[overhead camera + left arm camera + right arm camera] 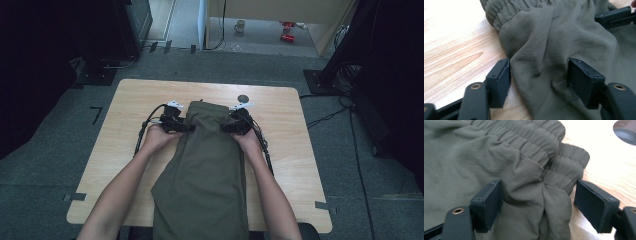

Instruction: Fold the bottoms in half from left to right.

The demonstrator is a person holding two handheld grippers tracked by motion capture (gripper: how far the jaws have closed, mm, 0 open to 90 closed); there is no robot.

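Olive-green trousers [202,165] are laid lengthwise on the wooden table [125,100], elastic waistband [541,143] at the far end, legs hanging off the near edge. Left gripper [539,75] is set at the left side seam, right gripper [537,202] at the right waistband corner — both spread apart, bunched cloth between the jaws, nothing clamped yet. Risk: thin slippery fabric may be pinched through one layer only, or slip out when lifted — hanging legs could drag it. No containers are seen on the table.
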